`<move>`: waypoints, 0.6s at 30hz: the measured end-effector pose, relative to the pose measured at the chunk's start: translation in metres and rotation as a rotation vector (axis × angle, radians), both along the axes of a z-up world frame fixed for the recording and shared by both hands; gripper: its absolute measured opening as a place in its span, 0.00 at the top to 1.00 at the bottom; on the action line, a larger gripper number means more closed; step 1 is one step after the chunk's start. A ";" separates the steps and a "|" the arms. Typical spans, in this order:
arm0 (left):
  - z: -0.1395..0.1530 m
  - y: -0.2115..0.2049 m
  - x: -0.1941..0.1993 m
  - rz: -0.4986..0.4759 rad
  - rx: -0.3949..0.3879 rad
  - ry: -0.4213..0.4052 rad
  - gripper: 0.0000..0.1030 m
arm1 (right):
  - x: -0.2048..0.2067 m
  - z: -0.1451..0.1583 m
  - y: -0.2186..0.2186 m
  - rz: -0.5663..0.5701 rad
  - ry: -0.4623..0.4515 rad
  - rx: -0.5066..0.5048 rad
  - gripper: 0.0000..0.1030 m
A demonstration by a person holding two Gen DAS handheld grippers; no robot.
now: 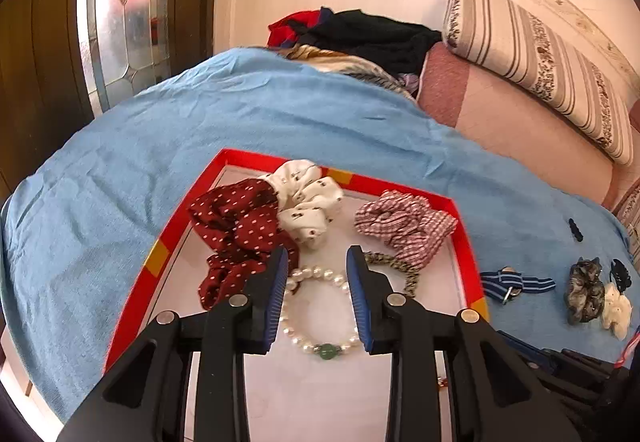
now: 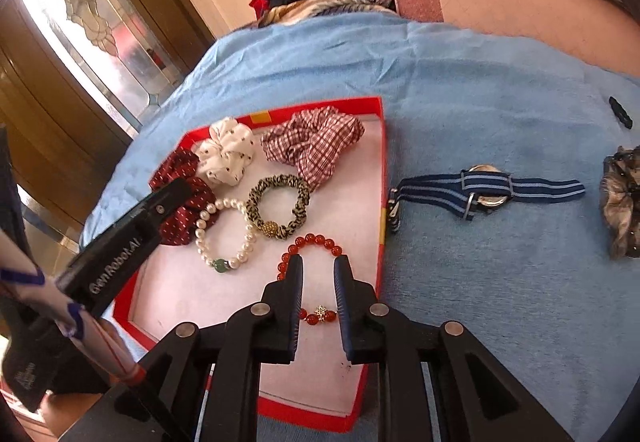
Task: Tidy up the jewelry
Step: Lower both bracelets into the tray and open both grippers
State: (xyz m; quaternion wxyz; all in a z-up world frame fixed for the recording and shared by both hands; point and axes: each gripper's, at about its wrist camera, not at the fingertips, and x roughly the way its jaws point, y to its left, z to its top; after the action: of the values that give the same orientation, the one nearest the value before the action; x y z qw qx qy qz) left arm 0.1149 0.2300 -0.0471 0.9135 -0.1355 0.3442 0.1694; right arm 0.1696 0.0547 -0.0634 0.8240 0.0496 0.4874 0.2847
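Left wrist view: left tongs (image 1: pixel 317 294) spread wide, empty, straddling pearl bracelet (image 1: pixel 320 312) lying flat in red tray (image 1: pixel 158 256). Dotted red scrunchie (image 1: pixel 236 226) just left of tongs, white scrunchie (image 1: pixel 308 201) ahead, checked scrunchie (image 1: pixel 404 228) ahead-right. Right wrist view: right tongs (image 2: pixel 319 304) apart, narrower gap, empty, over red bead bracelet (image 2: pixel 316 318) in tray. Leopard hair tie (image 2: pixel 279 206) ahead of them, striped watch (image 2: pixel 486 189) ahead-right on blue blanket (image 2: pixel 460 81), outside tray.

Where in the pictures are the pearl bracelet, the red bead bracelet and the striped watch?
pearl bracelet (image 1: pixel 325 350): left wrist view, its green bead.
red bead bracelet (image 2: pixel 314 240): right wrist view, its far beads.
striped watch (image 2: pixel 424 187): right wrist view, its strap.
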 end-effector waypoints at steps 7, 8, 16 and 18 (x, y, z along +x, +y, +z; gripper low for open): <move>0.003 -0.022 0.006 -0.055 0.030 -0.020 0.70 | 0.002 0.008 -0.029 -0.042 0.013 0.045 0.78; 0.002 -0.025 0.008 -0.065 0.027 -0.020 0.69 | 0.003 0.008 -0.035 -0.050 0.018 0.055 0.78; 0.000 -0.060 0.016 -0.135 0.068 -0.018 0.69 | 0.007 0.013 -0.085 -0.118 0.023 0.086 0.77; 0.001 -0.072 0.016 -0.159 0.089 -0.025 0.69 | 0.009 0.012 -0.098 -0.136 0.030 0.095 0.77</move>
State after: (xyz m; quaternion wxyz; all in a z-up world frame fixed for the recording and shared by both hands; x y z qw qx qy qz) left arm 0.1308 0.1576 -0.0466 0.9334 -0.0693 0.3345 0.1099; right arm 0.1783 -0.0434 -0.0511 0.8308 0.1259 0.4809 0.2502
